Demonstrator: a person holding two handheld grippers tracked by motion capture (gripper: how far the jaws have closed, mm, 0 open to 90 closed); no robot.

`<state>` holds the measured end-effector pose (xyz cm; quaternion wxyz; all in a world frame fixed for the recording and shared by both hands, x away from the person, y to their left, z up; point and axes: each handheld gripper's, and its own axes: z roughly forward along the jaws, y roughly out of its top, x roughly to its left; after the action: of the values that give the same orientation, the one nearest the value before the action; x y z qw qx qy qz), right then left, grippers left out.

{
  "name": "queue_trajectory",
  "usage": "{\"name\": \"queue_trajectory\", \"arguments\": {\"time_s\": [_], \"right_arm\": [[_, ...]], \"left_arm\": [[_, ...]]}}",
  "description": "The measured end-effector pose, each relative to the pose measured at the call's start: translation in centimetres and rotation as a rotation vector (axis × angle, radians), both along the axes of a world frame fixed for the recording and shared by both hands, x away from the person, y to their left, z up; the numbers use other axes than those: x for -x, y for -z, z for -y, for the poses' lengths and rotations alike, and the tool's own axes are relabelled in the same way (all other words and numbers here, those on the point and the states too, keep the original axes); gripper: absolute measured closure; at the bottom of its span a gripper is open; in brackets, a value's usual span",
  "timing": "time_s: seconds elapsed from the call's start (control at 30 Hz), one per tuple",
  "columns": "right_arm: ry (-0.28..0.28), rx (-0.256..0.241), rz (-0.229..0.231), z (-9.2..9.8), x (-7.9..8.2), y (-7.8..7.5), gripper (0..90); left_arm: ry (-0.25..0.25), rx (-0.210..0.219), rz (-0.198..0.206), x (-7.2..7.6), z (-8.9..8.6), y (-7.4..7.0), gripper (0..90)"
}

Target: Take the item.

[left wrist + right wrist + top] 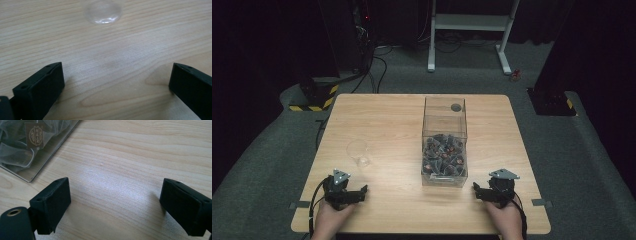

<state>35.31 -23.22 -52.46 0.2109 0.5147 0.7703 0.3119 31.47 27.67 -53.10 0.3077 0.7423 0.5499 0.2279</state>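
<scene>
A clear plastic box [444,142] stands right of the table's middle, its lower part filled with several small mesh sachets [443,152]. One corner of that box [37,147] appears at the upper left of the right gripper view. A small clear cup [358,152] sits on the left half of the table, and its round base [103,11] lies ahead of the left gripper's jaws. My left gripper [357,194] rests open near the front left edge with nothing between its jaws [116,82]. My right gripper [479,191] rests open at the front right, beside the box, also holding nothing [115,205].
The wooden table [387,125] stands on grey carpet. A white desk frame [469,30] and cables lie on the floor behind it. Yellow-black striped bases [314,97] stand at the far left and right. Bare wood lies between the two grippers.
</scene>
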Motion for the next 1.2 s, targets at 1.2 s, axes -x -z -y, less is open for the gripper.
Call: {"name": "queue_trajectory", "arguments": {"time_s": [1.2], "right_arm": [[0.003,0.0,0.001,-0.03,-0.08,0.0,10.0]], "left_arm": [[0.118,-0.003,0.011,0.5,0.46,-0.57,0.3]]}}
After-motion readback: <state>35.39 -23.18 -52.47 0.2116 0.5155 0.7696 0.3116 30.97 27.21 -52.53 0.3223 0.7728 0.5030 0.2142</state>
